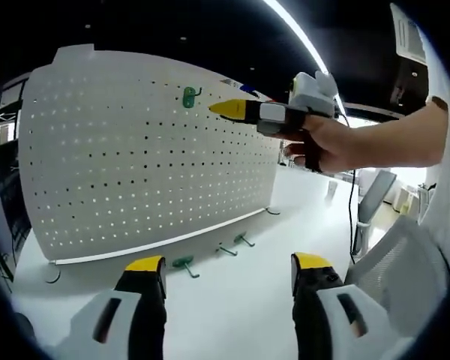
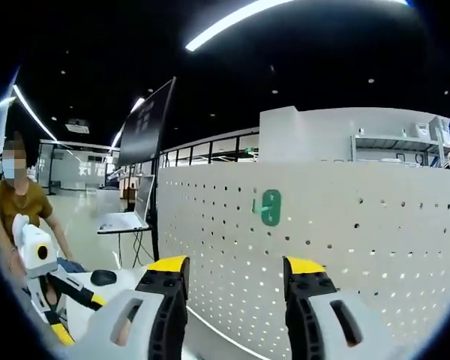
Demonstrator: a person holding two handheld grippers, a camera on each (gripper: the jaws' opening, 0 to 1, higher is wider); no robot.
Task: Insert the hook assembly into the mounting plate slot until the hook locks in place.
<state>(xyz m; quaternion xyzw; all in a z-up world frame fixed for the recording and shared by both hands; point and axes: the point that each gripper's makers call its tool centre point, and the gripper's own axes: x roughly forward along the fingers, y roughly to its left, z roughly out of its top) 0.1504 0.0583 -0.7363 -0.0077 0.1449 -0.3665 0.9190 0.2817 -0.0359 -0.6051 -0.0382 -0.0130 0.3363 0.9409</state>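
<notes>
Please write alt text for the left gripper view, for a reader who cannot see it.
A white pegboard stands on a white table with one green hook mounted near its top; the right gripper, held by a hand, points at it. Three loose green hooks lie by its base.

Green plastic hook [image 2: 270,207] seated upright on white perforated metal pegboard [image 1: 135,150], apparently locked. Three more green hooks [image 1: 186,265] lie on table before it.

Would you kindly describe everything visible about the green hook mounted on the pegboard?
The green hook looks like plastic: an oblong base plate lying flat against the white pegboard, with a short prong projecting outward. It sits high on the upright board, apparently seated in its holes. Nothing else touches it; the right claw hovers near it, apart.
</notes>
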